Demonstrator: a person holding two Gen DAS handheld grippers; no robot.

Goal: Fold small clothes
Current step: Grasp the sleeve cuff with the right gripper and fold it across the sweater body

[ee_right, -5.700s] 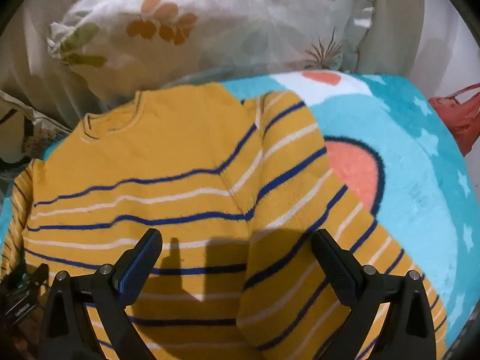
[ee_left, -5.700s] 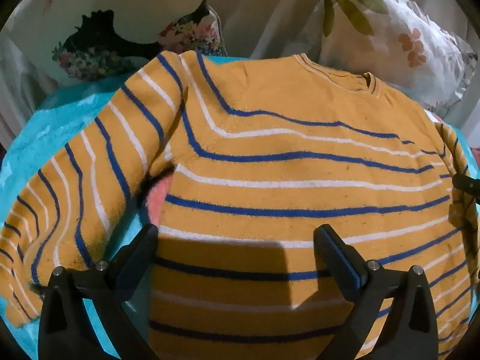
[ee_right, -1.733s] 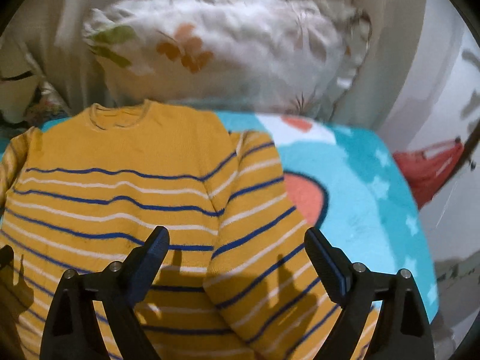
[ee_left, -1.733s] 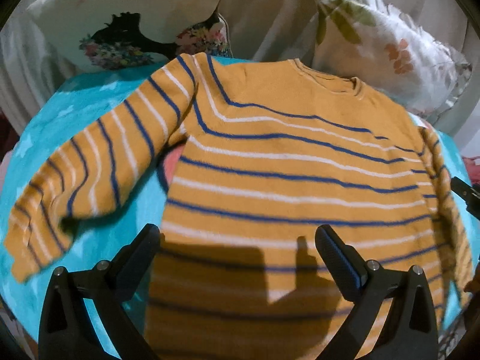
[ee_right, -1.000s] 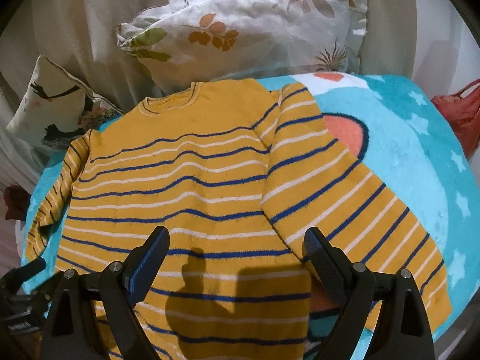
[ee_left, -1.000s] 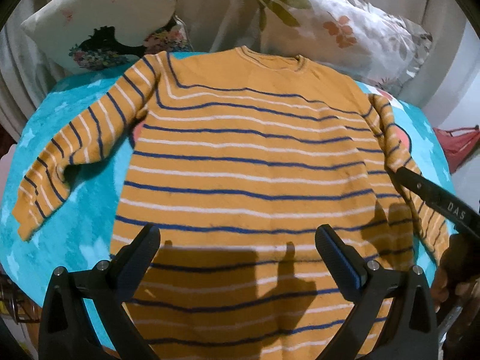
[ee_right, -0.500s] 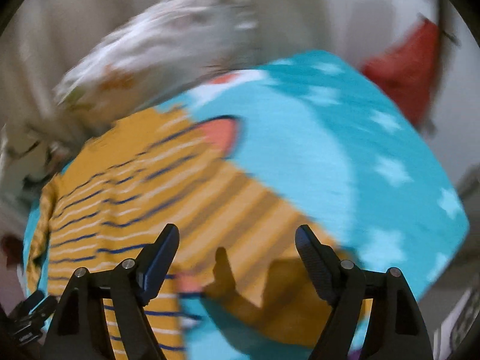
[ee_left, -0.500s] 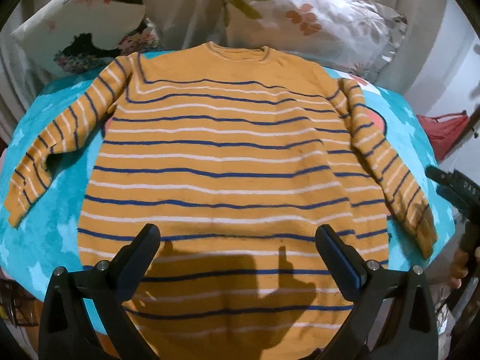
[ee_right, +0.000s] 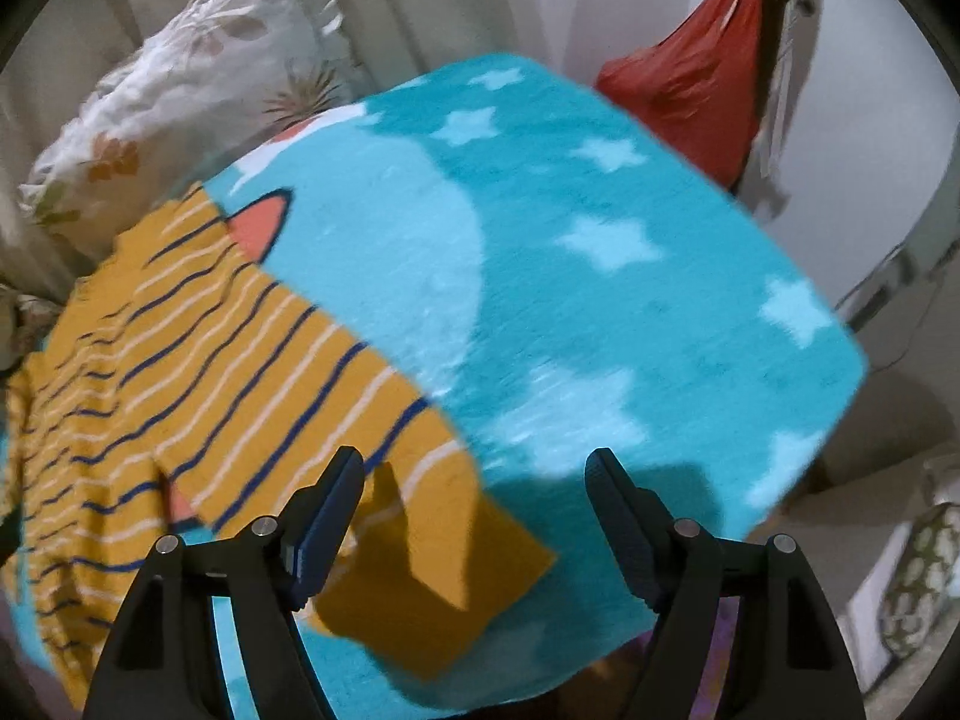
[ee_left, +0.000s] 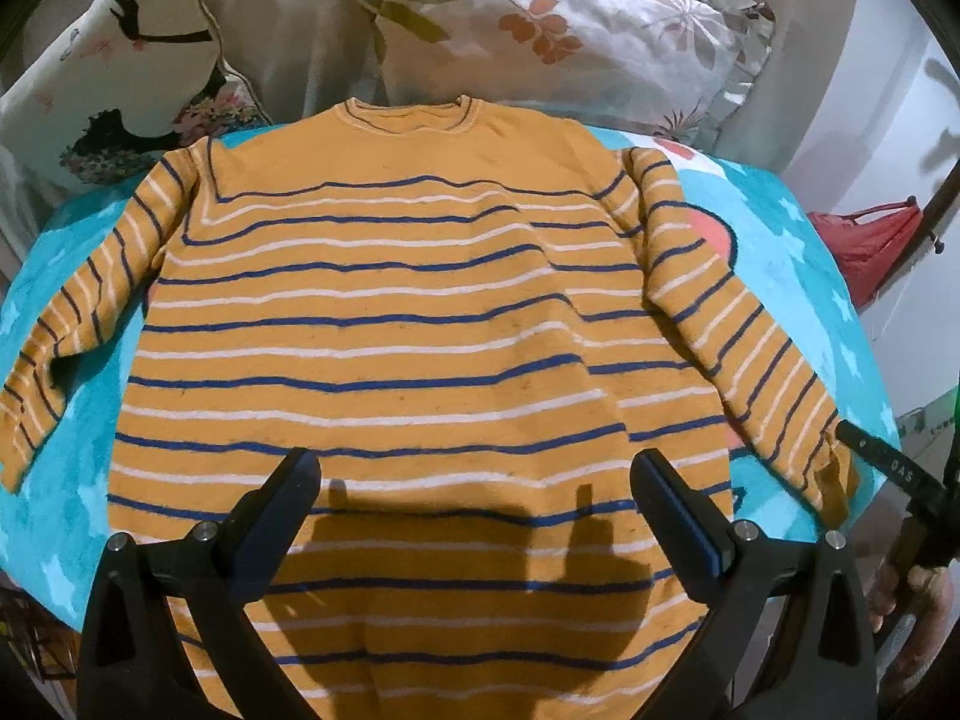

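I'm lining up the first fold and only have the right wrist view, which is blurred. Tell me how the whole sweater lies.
Observer: The sweater lies flat on the blue blanket, neckline toward the pillows, both sleeves spread out to the sides.
Operator: Report the left gripper.
Observer: The left gripper hovers open over the hem, touching nothing.
Operator: Describe the far sleeve; I can't see it.
Observer: The left sleeve angles down the blanket's left side, its cuff near the edge.
Operator: Say where my gripper shows.
Observer: The right gripper, open, appears in the left view beside the right sleeve's cuff.
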